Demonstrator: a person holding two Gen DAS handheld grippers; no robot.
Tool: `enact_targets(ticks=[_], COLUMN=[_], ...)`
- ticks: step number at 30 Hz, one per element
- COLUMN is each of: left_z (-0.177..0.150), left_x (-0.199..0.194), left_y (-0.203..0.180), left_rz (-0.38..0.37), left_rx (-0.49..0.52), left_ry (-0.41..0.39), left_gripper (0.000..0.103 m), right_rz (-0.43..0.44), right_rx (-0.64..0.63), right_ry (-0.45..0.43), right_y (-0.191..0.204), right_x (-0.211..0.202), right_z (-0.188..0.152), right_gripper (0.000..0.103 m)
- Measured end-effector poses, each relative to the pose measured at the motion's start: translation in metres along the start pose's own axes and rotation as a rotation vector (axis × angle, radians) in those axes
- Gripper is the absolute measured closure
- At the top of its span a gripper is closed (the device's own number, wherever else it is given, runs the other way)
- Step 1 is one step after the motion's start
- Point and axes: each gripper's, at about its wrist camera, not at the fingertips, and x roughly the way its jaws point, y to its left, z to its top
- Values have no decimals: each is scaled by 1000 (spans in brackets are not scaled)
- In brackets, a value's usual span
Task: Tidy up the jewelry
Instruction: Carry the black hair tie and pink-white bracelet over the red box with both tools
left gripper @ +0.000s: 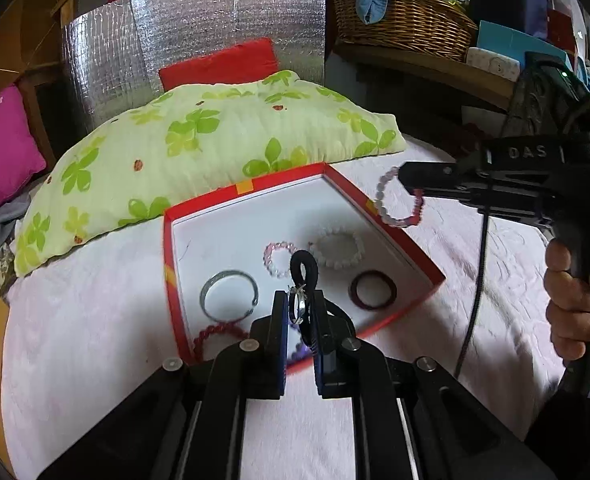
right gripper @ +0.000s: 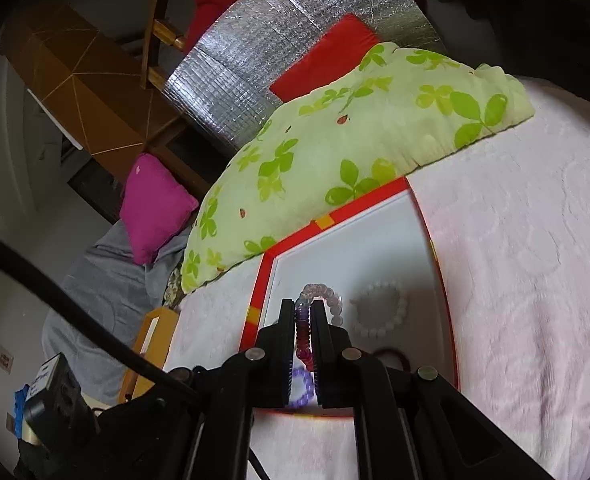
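Note:
A red box with a white floor lies on a pale bedspread. In it are a silver bangle, a pink bead bracelet, a white bead bracelet, a dark red bangle and a red bead bracelet. My left gripper is shut on a black cord loop with a silver ring, held above the box. My right gripper is shut on a pink-to-purple bead bracelet. The left wrist view shows that bracelet hanging from the right gripper over the box's right rim.
A green leaf-print pillow lies against the box's far side. Behind it stand a silver foil panel and a red cushion. A wicker basket sits on a shelf at the right. A magenta cushion lies at the left.

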Motion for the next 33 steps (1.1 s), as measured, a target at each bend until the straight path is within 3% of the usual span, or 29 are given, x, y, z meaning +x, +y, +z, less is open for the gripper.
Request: enact_targets(ticks=[21,33], left_z=[21,22], left_x=[67,100], left_y=[14,39], left_rz=[-34,-95], left_rx=[-37,-103], left_ry=[61,129], left_gripper=[92,92], right_rz=[-24,-39], right_rx=[1,38], right_ry=[63,120], right_y=[-3,-25], right_x=[77,119], right_z=[41,59], right_gripper=[94,94])
